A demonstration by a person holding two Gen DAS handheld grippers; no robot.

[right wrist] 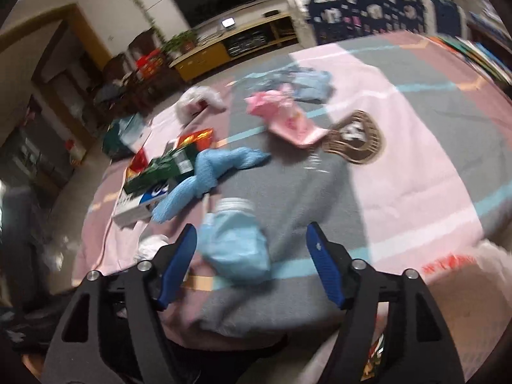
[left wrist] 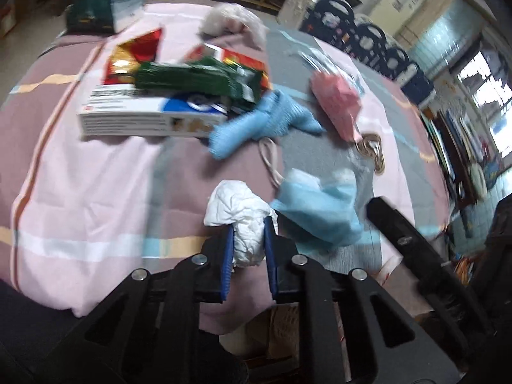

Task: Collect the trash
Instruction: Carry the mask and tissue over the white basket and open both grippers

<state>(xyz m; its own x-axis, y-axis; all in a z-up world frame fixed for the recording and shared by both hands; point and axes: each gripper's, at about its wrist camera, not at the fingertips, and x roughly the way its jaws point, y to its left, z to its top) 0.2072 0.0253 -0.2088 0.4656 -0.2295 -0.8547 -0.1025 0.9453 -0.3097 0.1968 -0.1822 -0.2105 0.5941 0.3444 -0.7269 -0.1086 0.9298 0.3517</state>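
My left gripper [left wrist: 248, 224] is shut on a crumpled white tissue [left wrist: 240, 211] near the front edge of the bed. A crumpled blue face mask [left wrist: 316, 204] lies just right of it. In the right wrist view my right gripper [right wrist: 251, 238] is open, its blue fingers either side of the same blue face mask [right wrist: 236, 243], slightly above it. The white tissue [right wrist: 152, 244] shows at the left finger. Further back lie a blue sock [left wrist: 256, 124], a pink packet [left wrist: 336, 105], a white box [left wrist: 144, 115] and a green wrapper [left wrist: 198, 80].
A pink, mauve and grey striped bedspread [left wrist: 96, 176] covers the surface. A red snack bag [left wrist: 134, 54], a white plastic bag [left wrist: 230, 20], a dark green box [left wrist: 102, 6] and a gold ornament [right wrist: 352, 140] lie on it. Dark printed bags [right wrist: 368, 9] stand behind.
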